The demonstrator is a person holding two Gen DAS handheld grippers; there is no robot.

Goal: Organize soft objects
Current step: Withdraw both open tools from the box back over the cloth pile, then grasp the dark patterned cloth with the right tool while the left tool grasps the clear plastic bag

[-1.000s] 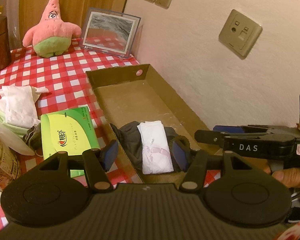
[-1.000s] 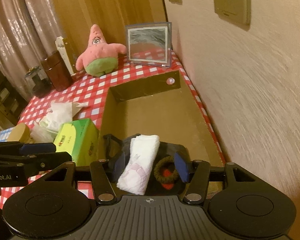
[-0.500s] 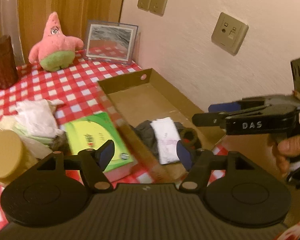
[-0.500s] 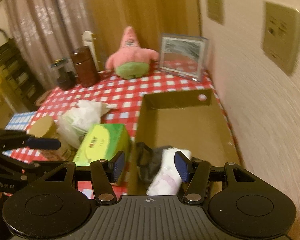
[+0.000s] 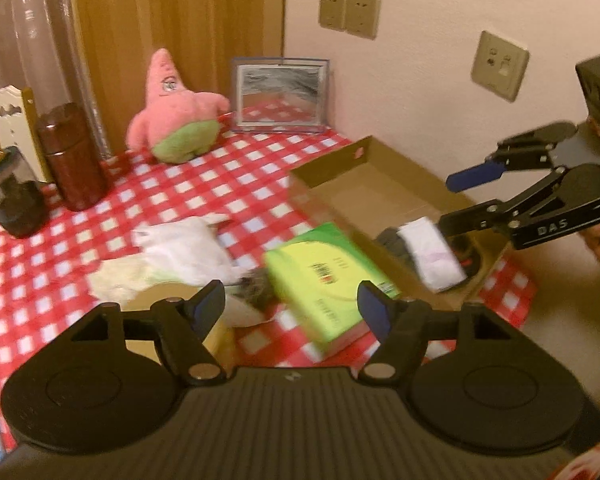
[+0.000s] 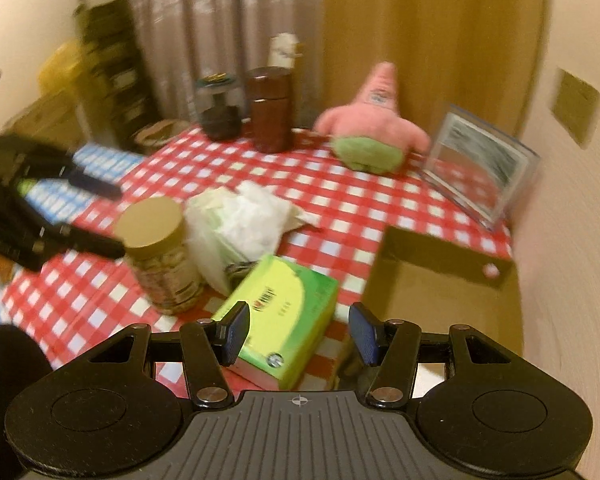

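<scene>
A cardboard box (image 5: 380, 188) lies open by the wall; it also shows in the right wrist view (image 6: 452, 288). At its near end lie a folded white cloth (image 5: 430, 254) and a dark cloth (image 5: 392, 240). A pink star plush (image 5: 172, 116) sits at the back of the checked table, also in the right wrist view (image 6: 374, 124). A pile of white cloths and bags (image 5: 180, 248) lies mid-table (image 6: 240, 224). My left gripper (image 5: 292, 308) is open and empty above a green tissue pack (image 5: 324, 276). My right gripper (image 6: 298, 332) is open and empty, also seen in the left wrist view (image 5: 476, 196).
A framed mirror (image 5: 280, 96) leans at the back by the wall. A brown canister (image 5: 74, 156) and a dark jar (image 5: 16, 196) stand at the back left. A jar with a tan lid (image 6: 160, 252) stands beside the cloth pile.
Both grippers have drawn back and up from the box and swung left toward the table's middle. Both stay open and empty. The cloths stay in the box.
</scene>
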